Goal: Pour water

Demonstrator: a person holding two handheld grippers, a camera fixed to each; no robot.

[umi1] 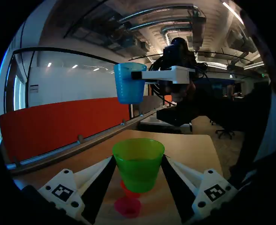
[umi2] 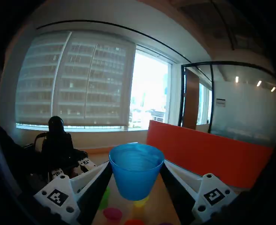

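In the left gripper view a translucent green cup stands upright between the fingers of my left gripper, which is shut on it low over the wooden table. Higher up and farther off, a blue cup hangs upright in the air. My right gripper is shut on it, and a person's dark arm is behind. In the right gripper view the same blue cup sits upright between the fingers of my right gripper. I cannot tell whether it holds water.
Small pink and red cups lie on the table under the green cup. Pink and yellow cups lie below the blue one. An orange partition runs along the table's left edge. Office chairs stand beyond it.
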